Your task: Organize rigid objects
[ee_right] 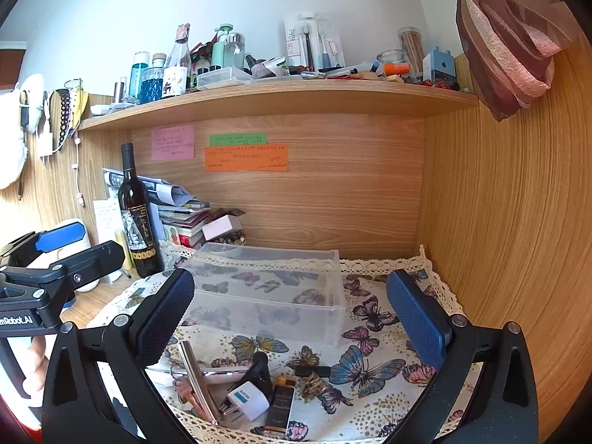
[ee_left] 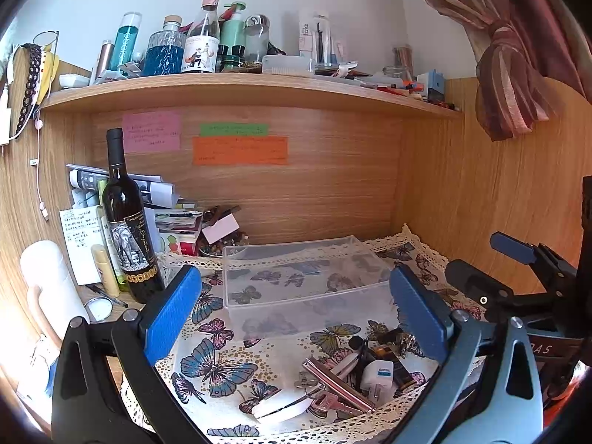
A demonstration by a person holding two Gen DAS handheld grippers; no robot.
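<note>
Clear bin [ee_left: 303, 281] behind small items [ee_left: 355, 377]

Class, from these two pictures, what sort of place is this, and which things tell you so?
Probably a home desk nook: sticky notes on its wooden back panel, a cluttered shelf of bottles above, a butterfly cloth underneath.

We cannot read the writing on the pink note [ee_left: 151, 132], the green note [ee_left: 234, 129] or the orange note [ee_left: 239, 150]; it is too small. The left hand-held gripper [ee_left: 296, 310] partly covers the pile of small objects [ee_left: 347, 377], and the lower edge cuts its arms off. The wine bottle [ee_left: 127, 222] hides part of the paper stack [ee_left: 122, 185].
</note>
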